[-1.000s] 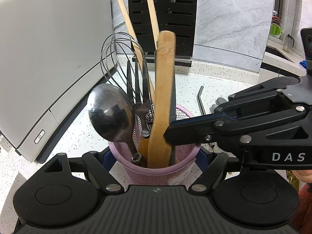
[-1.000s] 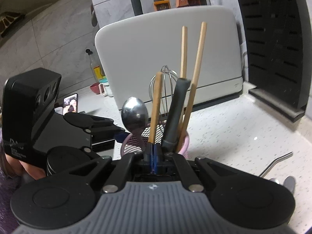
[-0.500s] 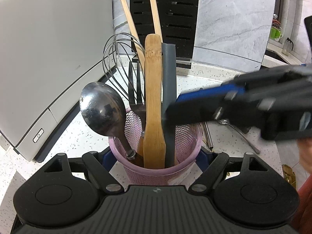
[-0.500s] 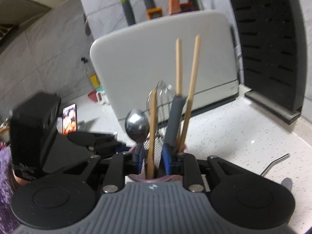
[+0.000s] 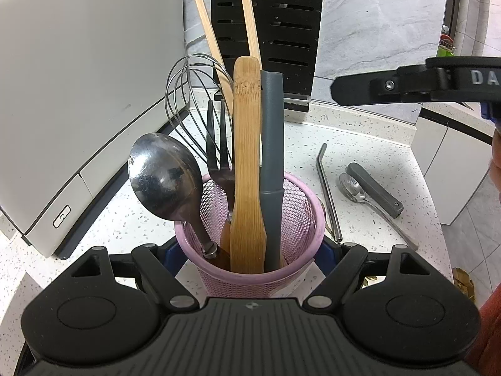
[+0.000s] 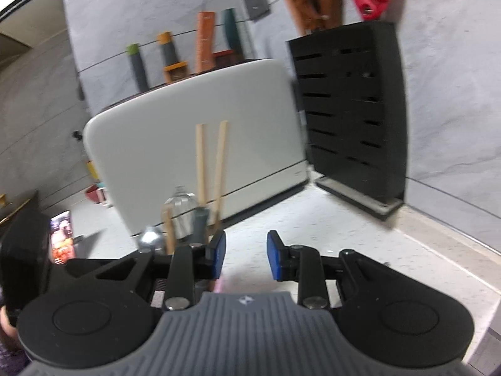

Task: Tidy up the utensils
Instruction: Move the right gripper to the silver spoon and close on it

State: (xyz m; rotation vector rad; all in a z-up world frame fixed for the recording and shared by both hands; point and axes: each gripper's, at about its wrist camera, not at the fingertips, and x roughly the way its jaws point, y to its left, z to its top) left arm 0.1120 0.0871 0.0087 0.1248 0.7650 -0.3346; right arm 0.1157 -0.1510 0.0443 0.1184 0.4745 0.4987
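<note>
- Countertop (image 5: 369,144) is carrying everything here, with a big white appliance (image 5: 78,87) sitting on one side and a black slotted knife block (image 5: 275,31) standing at the back.
- Pink mesh cup (image 5: 300,219) is sitting right at the near edge, and the left gripper (image 5: 250,250) is clamping it on both sides, basically just steadying it.
- Inside the cup a whisk (image 5: 194,94), big metal spoon (image 5: 162,175), wooden spatula (image 5: 247,156), grey-handled tool (image 5: 272,144), dark fork (image 5: 216,144) and two chopsticks (image 5: 250,22) are all standing upright.
- Right gripper (image 6: 245,255) is hanging up off to the side; its jaws have just been opening, standing partly apart now with nothing between them, so I'd say a drop-off into the cup is wrapping up.
- Still lying loose on the counter beside the cup: a metal straw (image 5: 327,191), a small spoon (image 5: 353,188) and a grey handle (image 5: 374,189).
- Next move is probably the right one heading down for one of those, and flat thin stuff is calling for a low, careful pinch.
</note>
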